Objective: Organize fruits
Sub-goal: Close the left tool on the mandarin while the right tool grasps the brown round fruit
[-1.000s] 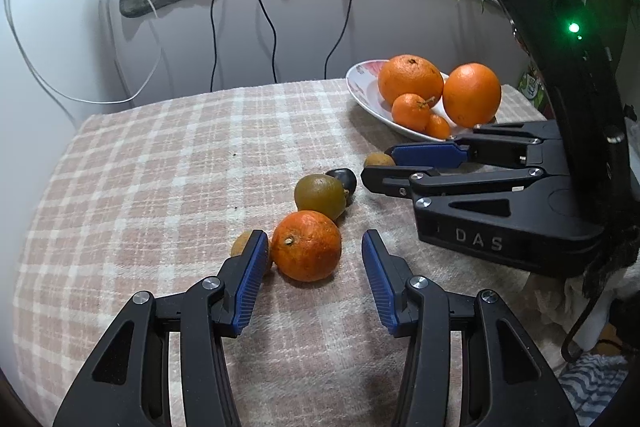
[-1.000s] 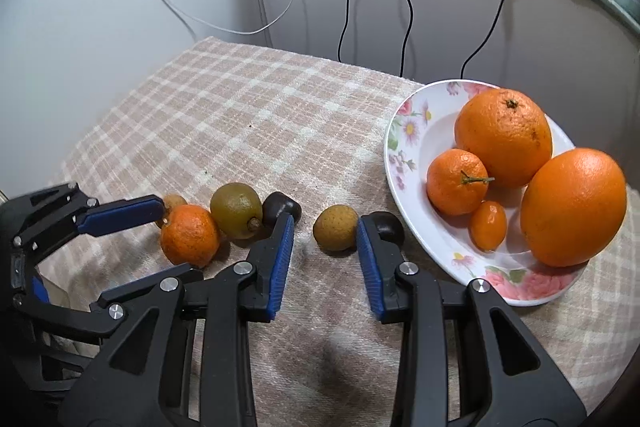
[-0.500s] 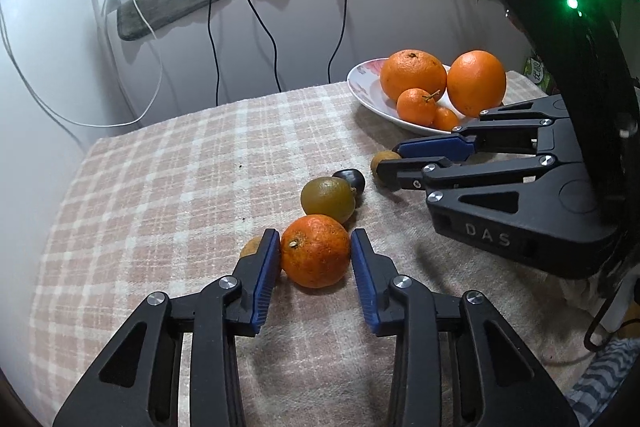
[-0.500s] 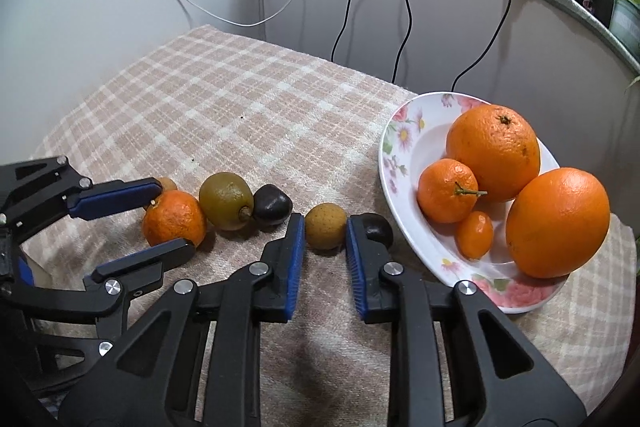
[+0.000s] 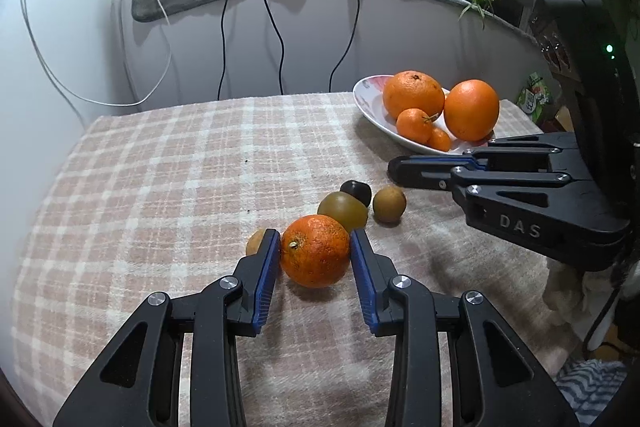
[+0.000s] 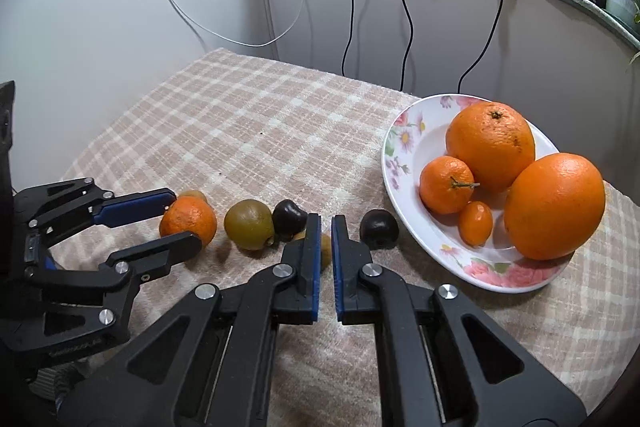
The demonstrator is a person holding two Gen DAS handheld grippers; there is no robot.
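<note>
The left gripper (image 5: 315, 235) is clamping the orange (image 5: 316, 255), which is sitting on the worktop (image 5: 160, 187) right between its jaws. The jaws are standing mid-width, with a blue pad pressing on either side of the fruit's widest part; being round, the orange is offering no long axis to line up with. The plate (image 6: 390, 147), already carrying four citrus fruits, is lying ahead and to the right of this grip, so the carry is looking like a lift followed by a swing rightward. The right gripper (image 6: 326, 223) is sitting between the orange and the plate, and I judge it will be getting in the way of a low path. Its jaws are drawn to a narrow slit and appear to be gripping nothing. The tan fruit (image 5: 389, 204) is resting loose on the cloth just beyond and below their tips, peeking out from behind them in the right wrist view. A green fruit (image 5: 343, 211) is sitting just behind the orange, possibly touching it, with a dark fruit (image 5: 356, 190) beyond it and a second dark one (image 6: 379, 223) close to the plate's rim. A smaller tan fruit (image 5: 255, 242) is peeking out beside the left jaw. A straight-up lift is likely needed, since dragging sideways could be nudging the green fruit.
</note>
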